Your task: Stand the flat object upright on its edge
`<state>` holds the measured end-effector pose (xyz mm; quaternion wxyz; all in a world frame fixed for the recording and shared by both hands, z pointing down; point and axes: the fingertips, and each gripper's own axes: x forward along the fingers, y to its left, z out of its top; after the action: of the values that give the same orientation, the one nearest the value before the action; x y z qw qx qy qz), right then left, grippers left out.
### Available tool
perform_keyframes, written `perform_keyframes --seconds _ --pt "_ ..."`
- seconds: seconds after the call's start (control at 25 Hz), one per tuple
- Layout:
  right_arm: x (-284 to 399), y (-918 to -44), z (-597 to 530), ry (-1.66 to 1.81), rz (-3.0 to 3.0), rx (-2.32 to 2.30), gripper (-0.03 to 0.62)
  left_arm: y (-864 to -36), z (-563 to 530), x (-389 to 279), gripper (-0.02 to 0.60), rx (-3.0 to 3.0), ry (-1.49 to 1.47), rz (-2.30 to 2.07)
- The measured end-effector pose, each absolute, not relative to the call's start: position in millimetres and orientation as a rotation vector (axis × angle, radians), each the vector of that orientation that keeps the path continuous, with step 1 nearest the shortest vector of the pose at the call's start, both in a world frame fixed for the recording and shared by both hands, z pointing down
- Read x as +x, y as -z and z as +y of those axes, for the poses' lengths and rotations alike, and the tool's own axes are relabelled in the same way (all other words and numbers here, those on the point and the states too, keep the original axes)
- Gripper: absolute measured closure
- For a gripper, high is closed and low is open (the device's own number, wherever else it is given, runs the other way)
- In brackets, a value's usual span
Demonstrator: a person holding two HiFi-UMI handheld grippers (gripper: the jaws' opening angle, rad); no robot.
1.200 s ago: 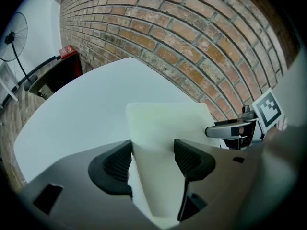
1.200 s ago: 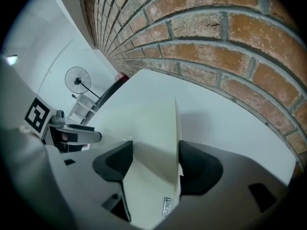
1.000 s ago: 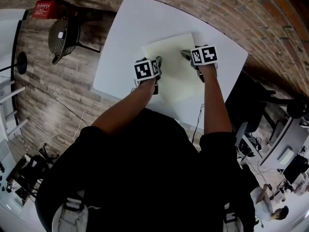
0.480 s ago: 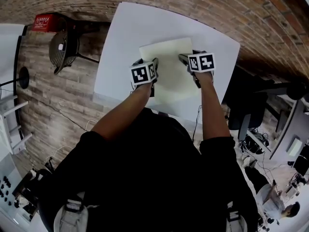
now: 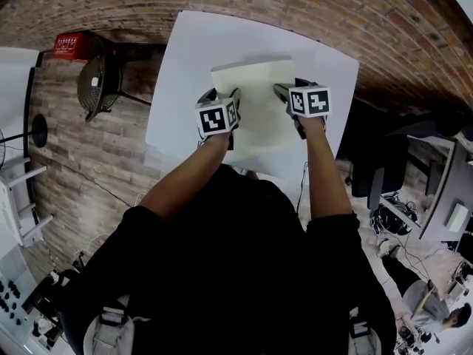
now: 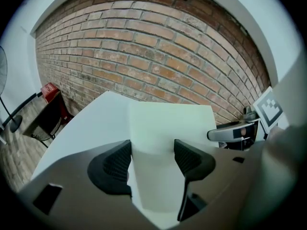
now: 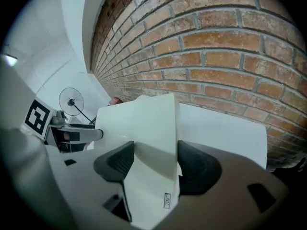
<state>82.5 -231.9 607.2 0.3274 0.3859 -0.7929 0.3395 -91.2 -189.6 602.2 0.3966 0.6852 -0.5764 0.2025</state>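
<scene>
The board (image 5: pixel 255 102), a pale cream slab, sits over the middle of the white table (image 5: pixel 188 58); seen from the head it covers the table's centre, with bare tabletop on every side of it. In both gripper views its far edge rises above the table's far rim and cuts across the brick wall (image 6: pixel 158 56), so it is tilted up off the table at that end; whether its near edge touches the tabletop I cannot tell.

The left gripper (image 6: pixel 152 155) is over the table's left half, closed on the board's left edge; the slab fills the gap and both ribbed pads lie against it. The right gripper (image 7: pixel 154 159) is over the table's right half, clamped the same way on the opposite edge, jaws spread wide with the slab pressed between them; a small label (image 7: pixel 167 200) shows on the board's side face near that grip.

A red box (image 5: pixel 68 45) stands on the floor left of the table.
</scene>
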Motion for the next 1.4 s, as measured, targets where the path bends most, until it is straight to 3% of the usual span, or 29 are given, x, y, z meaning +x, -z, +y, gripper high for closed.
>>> perform_keyframes --seconds 0.72,1.4 --pt "93 -531 -221 -0.755 -2.245 1.214 0.321 -527 -198 -82 0.293 1.978 -0.499 -1.526" --pt "104 -448 -223 -0.333 -2.447 1.525 0.318 -454 -216 -74 0.293 2.338 -0.322 -1.577"
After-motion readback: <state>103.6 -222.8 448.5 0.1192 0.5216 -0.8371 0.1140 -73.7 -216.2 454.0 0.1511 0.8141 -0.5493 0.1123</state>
